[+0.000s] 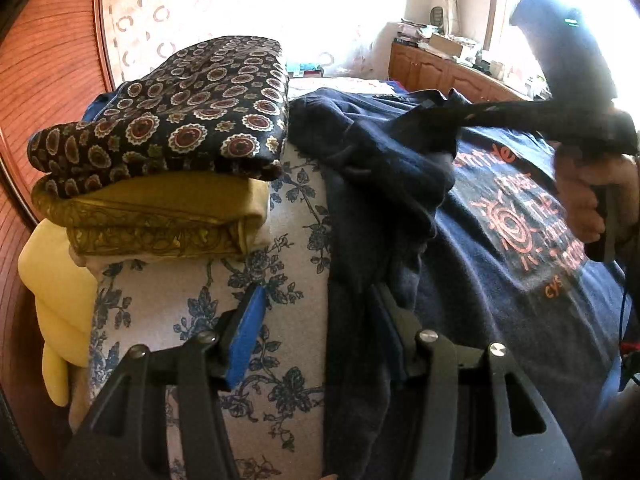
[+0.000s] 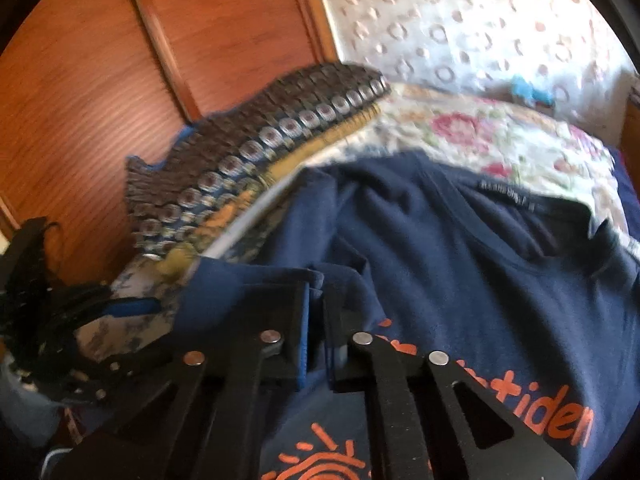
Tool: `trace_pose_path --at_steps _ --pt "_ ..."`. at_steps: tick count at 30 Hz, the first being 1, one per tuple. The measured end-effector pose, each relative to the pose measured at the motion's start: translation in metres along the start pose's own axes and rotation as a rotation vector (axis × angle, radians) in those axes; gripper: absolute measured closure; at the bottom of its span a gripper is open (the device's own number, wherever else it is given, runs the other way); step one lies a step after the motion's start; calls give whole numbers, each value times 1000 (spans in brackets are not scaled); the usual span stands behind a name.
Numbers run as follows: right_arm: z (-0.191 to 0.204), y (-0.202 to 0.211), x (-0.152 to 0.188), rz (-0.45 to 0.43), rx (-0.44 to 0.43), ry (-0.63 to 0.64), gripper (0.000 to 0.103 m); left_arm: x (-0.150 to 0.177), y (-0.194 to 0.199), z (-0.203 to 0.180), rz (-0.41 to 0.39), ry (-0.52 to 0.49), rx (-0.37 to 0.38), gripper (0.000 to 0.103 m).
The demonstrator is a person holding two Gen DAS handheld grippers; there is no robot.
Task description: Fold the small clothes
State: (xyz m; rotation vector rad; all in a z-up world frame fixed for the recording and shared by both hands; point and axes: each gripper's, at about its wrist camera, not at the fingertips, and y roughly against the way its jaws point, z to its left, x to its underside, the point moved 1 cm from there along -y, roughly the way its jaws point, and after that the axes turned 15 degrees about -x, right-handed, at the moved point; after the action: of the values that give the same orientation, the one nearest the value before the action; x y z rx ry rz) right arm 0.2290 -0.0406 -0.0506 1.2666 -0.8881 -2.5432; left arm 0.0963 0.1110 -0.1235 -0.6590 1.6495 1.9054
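A navy T-shirt (image 1: 500,264) with orange print lies on the floral bedsheet (image 1: 168,320); it also fills the right wrist view (image 2: 460,248). My left gripper (image 1: 320,316) is open, its jaws straddling the shirt's bunched left edge, right finger half buried in the cloth. My right gripper (image 2: 318,304) is shut on the shirt's sleeve fold (image 2: 332,276) and lifts it; it shows in the left wrist view (image 1: 464,120), pulling cloth up. The left gripper also appears at the left of the right wrist view (image 2: 132,306).
A stack of folded clothes, dark patterned (image 1: 180,120) over mustard (image 1: 160,216) and pale yellow (image 1: 60,280), sits at the bed's left by a wooden wardrobe (image 1: 44,80). A curtain (image 1: 168,8) and wooden cabinets (image 1: 440,68) stand behind.
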Motion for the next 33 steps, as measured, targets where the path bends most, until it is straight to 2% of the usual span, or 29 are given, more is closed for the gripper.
trace_pose_path --at_steps 5,7,8,9,10,11,14,17,22,24,25,26,27,28,33 --pt "16 52 17 -107 39 72 100 0 -1 1 -2 3 5 49" --pt "17 61 32 -87 147 106 99 0 -1 1 -1 3 5 49" --pt "15 60 40 -48 192 113 96 1 -1 2 -2 4 6 49" --pt "12 59 44 -23 226 109 80 0 -1 1 -1 3 5 49" --pt "8 59 49 -4 285 109 59 -1 -1 1 -1 3 4 49" --pt "6 61 51 -5 296 107 52 -1 -1 1 -1 4 5 49" --pt "4 67 46 -44 245 66 51 -1 0 1 -1 4 6 49" --pt "20 63 35 -80 159 64 51 -2 -1 0 0 4 6 49" --pt "39 42 23 -82 88 76 51 -1 0 1 0 4 5 49" --pt "38 29 20 -47 110 55 54 -1 -1 1 0 3 5 49" --pt "34 22 22 -21 126 37 69 -1 -1 1 0 4 5 49" --pt "31 19 24 0 130 20 77 -1 0 1 0 4 6 49" --pt "29 19 28 9 120 10 93 -1 0 1 0 4 6 49" --pt "31 23 34 9 108 6 98 -1 0 0 0 3 5 49" --pt "43 58 57 -46 75 -10 102 -1 0 1 0 4 5 49"
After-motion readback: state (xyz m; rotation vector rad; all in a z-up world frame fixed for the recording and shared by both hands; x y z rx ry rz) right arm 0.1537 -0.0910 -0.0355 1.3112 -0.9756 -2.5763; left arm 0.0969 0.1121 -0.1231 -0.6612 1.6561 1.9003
